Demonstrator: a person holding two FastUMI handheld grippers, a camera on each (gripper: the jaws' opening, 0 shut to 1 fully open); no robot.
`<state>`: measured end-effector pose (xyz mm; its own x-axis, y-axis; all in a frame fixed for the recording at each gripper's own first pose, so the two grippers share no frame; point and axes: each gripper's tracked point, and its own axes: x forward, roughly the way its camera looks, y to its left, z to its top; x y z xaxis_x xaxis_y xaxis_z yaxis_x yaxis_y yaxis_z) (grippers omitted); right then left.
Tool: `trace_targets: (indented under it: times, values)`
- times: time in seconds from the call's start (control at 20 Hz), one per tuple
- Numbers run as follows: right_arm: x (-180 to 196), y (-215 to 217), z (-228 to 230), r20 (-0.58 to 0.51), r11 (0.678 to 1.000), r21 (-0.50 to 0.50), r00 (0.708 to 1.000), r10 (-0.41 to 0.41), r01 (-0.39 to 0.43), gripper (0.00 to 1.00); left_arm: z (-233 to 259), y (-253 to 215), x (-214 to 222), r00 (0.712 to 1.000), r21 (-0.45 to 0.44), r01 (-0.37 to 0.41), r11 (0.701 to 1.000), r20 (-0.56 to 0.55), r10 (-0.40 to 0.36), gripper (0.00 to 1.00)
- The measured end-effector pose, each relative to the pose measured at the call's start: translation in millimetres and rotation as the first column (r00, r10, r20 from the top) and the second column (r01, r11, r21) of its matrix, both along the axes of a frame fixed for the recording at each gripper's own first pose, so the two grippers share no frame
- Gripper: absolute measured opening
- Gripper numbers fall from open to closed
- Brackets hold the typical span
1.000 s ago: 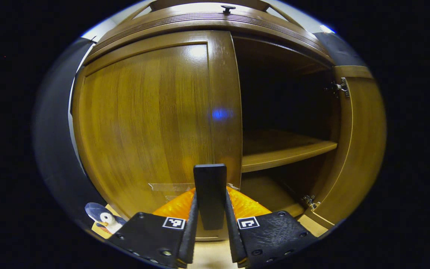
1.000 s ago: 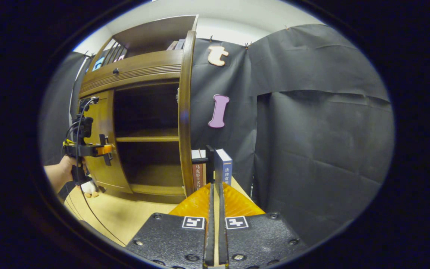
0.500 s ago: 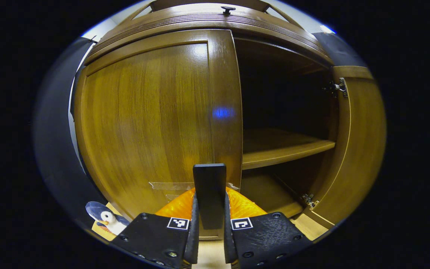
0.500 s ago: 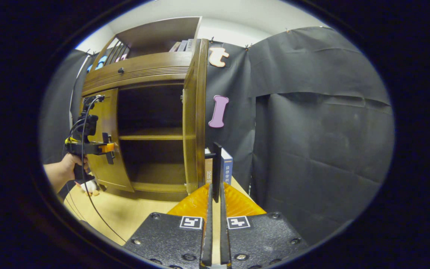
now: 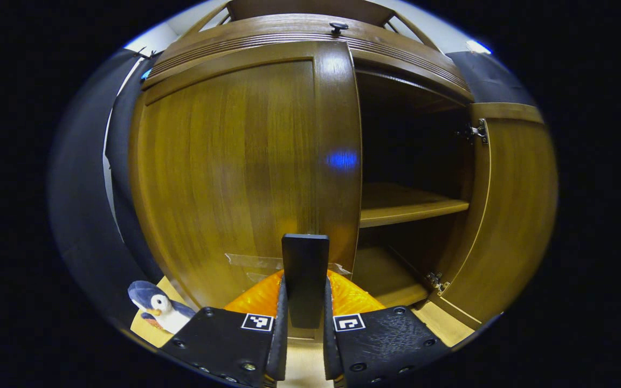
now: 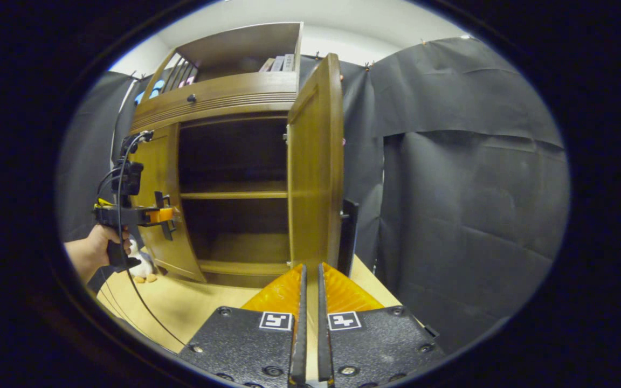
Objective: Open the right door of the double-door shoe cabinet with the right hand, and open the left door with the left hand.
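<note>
In the left gripper view, close in front of the camera, stands the brown wooden double-door shoe cabinet, whose left door, a curved panel of glossy brown wood, is only slightly ajar, while the right door is swung wide on its metal hinges, baring a dark interior with one wooden shelf. The left gripper has its fingers drawn narrow around a flat black handle that stands upright at the free edge of the left door, both fingers pressing its sides. A small blue-and-white penguin toy sits on the light wooden floor by the cabinet's lower left corner. In the right gripper view, the cabinet stands to the left with the right door open and turned nearly edge-on, a black handle on its outer face. The right gripper has its fingers almost closed with nothing between them, near the door's lower edge. At far left a hand holds the left gripper against the left door.
</note>
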<state>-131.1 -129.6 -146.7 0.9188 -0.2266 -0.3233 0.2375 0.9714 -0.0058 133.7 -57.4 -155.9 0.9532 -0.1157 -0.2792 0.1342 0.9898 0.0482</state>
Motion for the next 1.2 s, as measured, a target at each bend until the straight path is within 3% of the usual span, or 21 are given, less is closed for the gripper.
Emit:
trace_targets:
  times: [0.2, 0.25, 0.3, 0.35, 0.9, 1.2]
  values:
    - [6, 12, -3, -0.005, 0.999, -0.001, 0.999, 0.037, -0.037, 0.11, 1, 8, -15, 0.999, -0.003, -0.042, 0.999, -0.013, 0.042, 0.26]
    - [7, 15, -3, -0.003, 0.999, -0.001, 0.999, 0.043, -0.043, 0.11, 1, 10, -17, 0.998, -0.002, -0.058, 0.998, -0.016, 0.058, 0.36]
    - [9, 17, -2, -0.001, 0.999, 0.002, 0.999, 0.05, -0.05, 0.11, 0, 14, -22, 0.997, -0.008, -0.076, 0.997, -0.018, 0.076, 0.36]
    - [11, 18, -2, 0.002, 0.999, 0.005, 0.999, 0.054, -0.054, 0.11, 0, 13, -24, 0.996, -0.006, -0.086, 0.996, -0.015, 0.086, 0.19]
    - [23, 55, -11, -0.009, 0.983, 0.026, 0.983, 0.181, -0.181, 0.11, 0, 34, -54, 0.989, -0.012, -0.148, 0.989, -0.032, 0.148, 0.19]
    - [38, 84, -13, -0.016, 0.957, 0.036, 0.957, 0.289, -0.288, 0.13, 6, 55, -80, 0.98, -0.009, -0.196, 0.981, -0.021, 0.195, 0.19]
